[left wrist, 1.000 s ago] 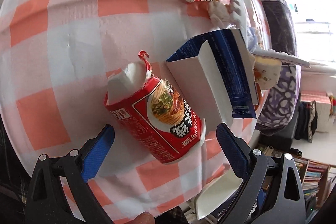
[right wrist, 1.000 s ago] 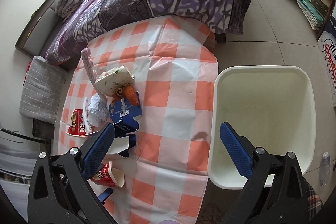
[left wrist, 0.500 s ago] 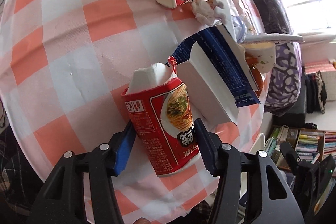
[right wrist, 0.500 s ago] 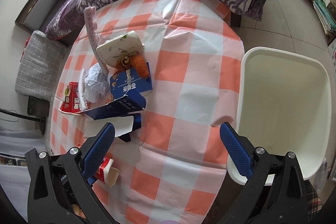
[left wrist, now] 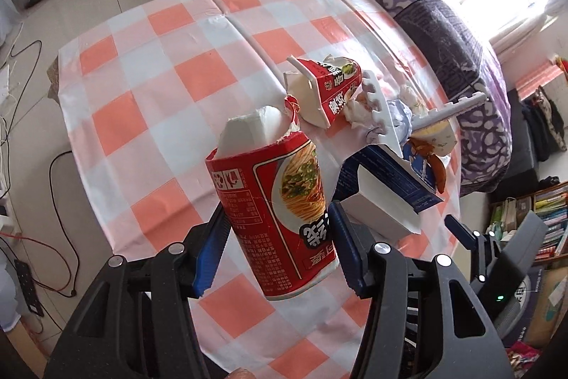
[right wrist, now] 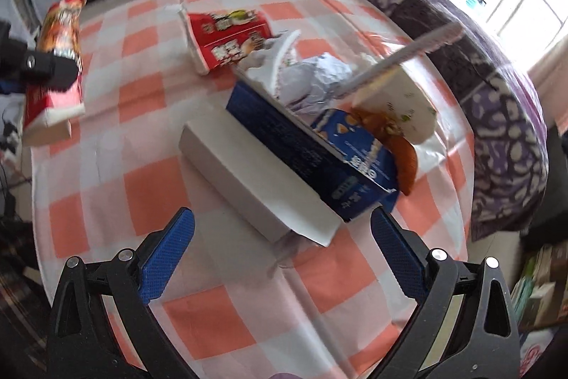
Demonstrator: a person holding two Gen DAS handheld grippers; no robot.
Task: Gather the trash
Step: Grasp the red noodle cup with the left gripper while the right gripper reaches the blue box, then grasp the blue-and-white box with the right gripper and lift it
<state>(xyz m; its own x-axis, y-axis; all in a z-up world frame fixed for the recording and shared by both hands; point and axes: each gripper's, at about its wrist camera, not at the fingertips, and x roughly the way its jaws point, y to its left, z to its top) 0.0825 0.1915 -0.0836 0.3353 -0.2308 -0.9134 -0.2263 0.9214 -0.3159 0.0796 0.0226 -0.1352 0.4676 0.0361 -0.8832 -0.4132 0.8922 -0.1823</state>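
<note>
My left gripper point(left wrist: 275, 238) is shut on a torn red noodle cup point(left wrist: 275, 201) and holds it lifted above the checked tablecloth point(left wrist: 149, 95). From the right wrist view the same red cup point(right wrist: 56, 59) hangs at the far left. My right gripper point(right wrist: 282, 247) stands open above the cloth, just in front of a torn blue and white carton point(right wrist: 284, 162). Behind the carton lie a second red noodle cup point(right wrist: 227, 36), crumpled white wrapping point(right wrist: 319, 77), a pale paper cup point(right wrist: 397, 109) with an orange scrap and a white plastic strip point(right wrist: 408, 50).
The table's edge point(left wrist: 67, 130) drops to a tiled floor with cables at the left. A purple patterned bed cover point(left wrist: 443, 23) lies behind the table. Bookshelves point(left wrist: 543, 212) stand at the right. My right gripper point(left wrist: 497, 247) shows at the lower right of the left wrist view.
My left gripper has closed on the red noodle cup and lifted it off the cloth. My right gripper has swung from over the white bin to just in front of the blue carton.
</note>
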